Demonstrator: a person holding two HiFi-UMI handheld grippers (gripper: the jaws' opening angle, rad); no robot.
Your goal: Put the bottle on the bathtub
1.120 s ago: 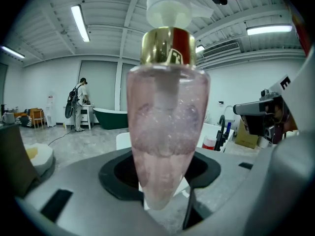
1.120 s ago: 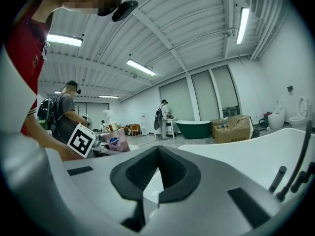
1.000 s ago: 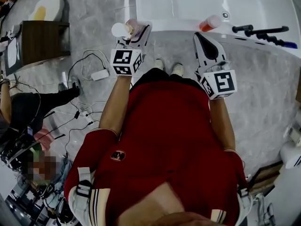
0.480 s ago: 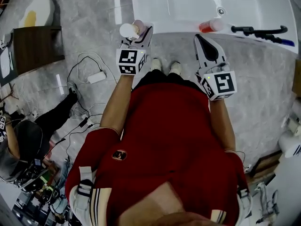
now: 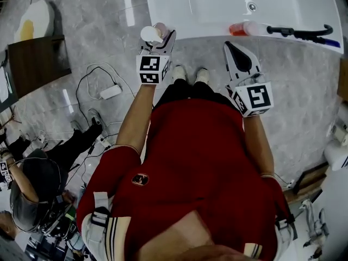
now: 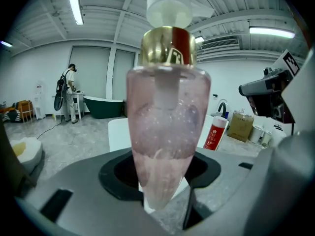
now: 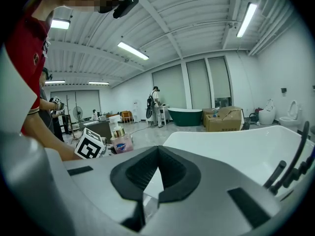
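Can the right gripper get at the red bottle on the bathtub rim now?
Probably yes: the right gripper is empty, the red bottle stands just ahead on the bathtub rim, nothing between; its shut jaws must open first.

The head view looks steeply down on the left gripper (image 5: 157, 35) and right gripper (image 5: 232, 47); both gripper views look level past their jaws, sharing the bathtub (image 5: 179, 10) ahead, the left's bottle (image 6: 167, 122) close.
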